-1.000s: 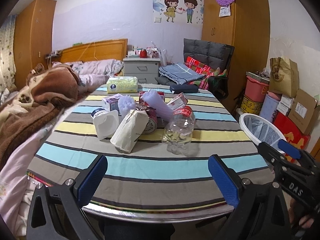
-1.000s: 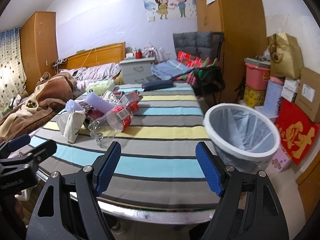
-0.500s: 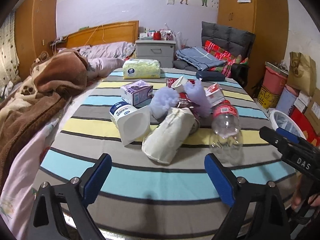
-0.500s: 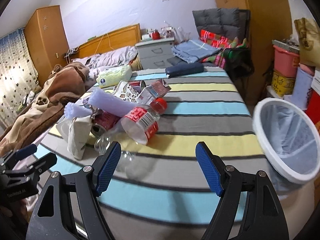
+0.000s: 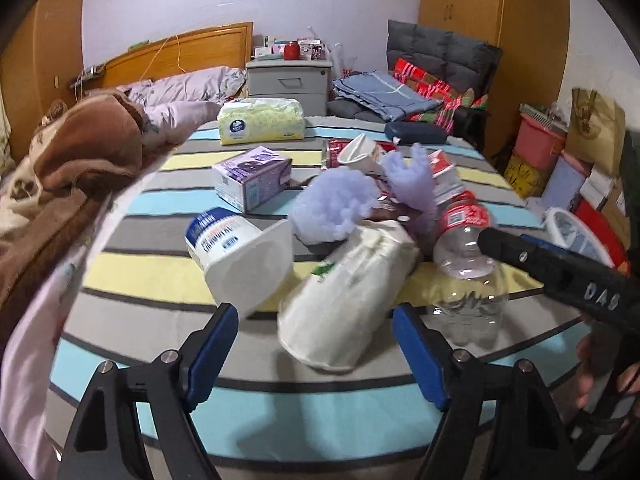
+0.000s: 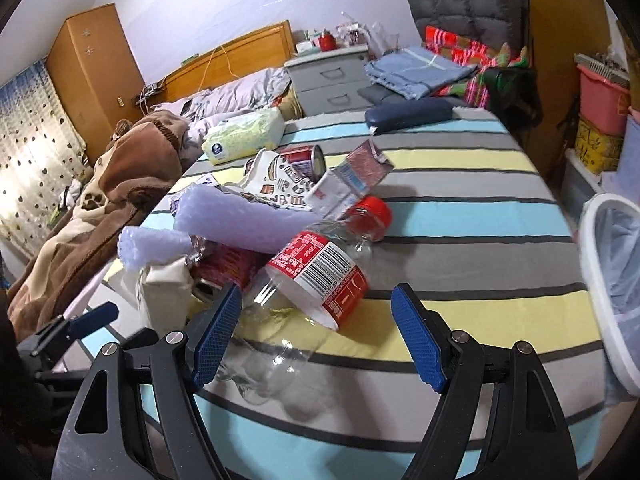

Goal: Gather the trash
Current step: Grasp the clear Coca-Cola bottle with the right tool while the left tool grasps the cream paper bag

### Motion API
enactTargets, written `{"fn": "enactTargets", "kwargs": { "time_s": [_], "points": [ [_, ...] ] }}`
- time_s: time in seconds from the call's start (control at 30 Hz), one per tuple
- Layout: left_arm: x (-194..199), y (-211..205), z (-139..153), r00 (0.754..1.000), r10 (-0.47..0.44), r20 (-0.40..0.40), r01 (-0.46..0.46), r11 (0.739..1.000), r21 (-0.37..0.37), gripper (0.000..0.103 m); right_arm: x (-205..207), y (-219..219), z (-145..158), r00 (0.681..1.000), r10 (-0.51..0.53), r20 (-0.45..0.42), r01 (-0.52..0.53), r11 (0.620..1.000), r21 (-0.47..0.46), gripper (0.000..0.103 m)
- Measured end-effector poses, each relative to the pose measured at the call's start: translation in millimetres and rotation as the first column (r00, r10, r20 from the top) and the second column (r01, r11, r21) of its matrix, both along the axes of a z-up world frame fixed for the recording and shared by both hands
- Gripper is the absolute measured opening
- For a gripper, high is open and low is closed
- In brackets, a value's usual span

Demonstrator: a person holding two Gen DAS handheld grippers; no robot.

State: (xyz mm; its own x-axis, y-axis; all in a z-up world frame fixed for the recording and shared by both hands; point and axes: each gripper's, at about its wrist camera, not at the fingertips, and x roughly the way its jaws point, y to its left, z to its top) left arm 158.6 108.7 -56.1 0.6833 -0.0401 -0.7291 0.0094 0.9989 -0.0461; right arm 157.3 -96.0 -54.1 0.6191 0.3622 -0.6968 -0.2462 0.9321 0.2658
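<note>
Both grippers have closed in on the trash heap on the striped tablecloth (image 5: pixel 120 280); a second ago the pile sat well ahead of them, now it fills the lower half of each view.

Landmark: the clear plastic bottle (image 6: pixel 316 276), lying on its side, red cap away from the cameras.

Left gripper (image 5: pixel 316 344): jaws have just been narrowing but remain apart, pads pressing on nothing. Between and just ahead of its tips lies the white paper bag (image 5: pixel 344 296), directly left of the bottle and touching it or nearly so. A yogurt tub (image 5: pixel 240 256) lies tipped over left of the bag.

Right gripper (image 6: pixel 316 332): spread wide, about as a second ago, empty. The bottle's base now sits between its pads, neither pad touching as far as the picture shows.

Behind the bottle: lilac foam wrap (image 6: pixel 236 220), crushed red can (image 6: pixel 224 268), small milk carton (image 6: pixel 352 180). Beyond those, a tissue pack (image 5: pixel 262 120) and purple box (image 5: pixel 252 176); probably not trash, though I cannot be sure.

White waste bin (image 6: pixel 608 280) stands off the table edge, to the right of the bottle, well apart.

Reading: approach about finished, nothing collected yet. Each hand looks lined up on its own item, left on bag, right on bottle. Next each needs to close, lift, and carry across to the bin. The bottle is slick and round and may roll or squirt out.
</note>
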Motion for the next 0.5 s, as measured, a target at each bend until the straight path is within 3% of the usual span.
{"fn": "enactTargets", "kwargs": {
  "time_s": [0.13,0.2,0.37,0.5],
  "points": [
    [11,1,-5,0.999,-0.028,-0.036,0.027,0.999,-0.018,0.080,10,11,-4,1.000,0.005,-0.023,-0.005,1.000,-0.028,0.079],
    [12,-2,-6,0.998,-0.053,-0.026,0.053,0.999,0.008,0.080,12,11,-7,0.999,0.006,-0.037,-0.007,0.999,-0.031,0.079],
    [22,-4,-10,0.996,-0.071,-0.058,0.071,0.997,-0.008,0.079,16,-4,-10,0.996,-0.043,-0.083,0.034,0.993,-0.113,0.079],
    [25,-12,-13,0.992,-0.102,-0.075,0.100,0.995,-0.027,0.060,10,-20,-10,0.994,-0.057,-0.090,0.044,0.989,-0.138,0.078]
  ]
}}
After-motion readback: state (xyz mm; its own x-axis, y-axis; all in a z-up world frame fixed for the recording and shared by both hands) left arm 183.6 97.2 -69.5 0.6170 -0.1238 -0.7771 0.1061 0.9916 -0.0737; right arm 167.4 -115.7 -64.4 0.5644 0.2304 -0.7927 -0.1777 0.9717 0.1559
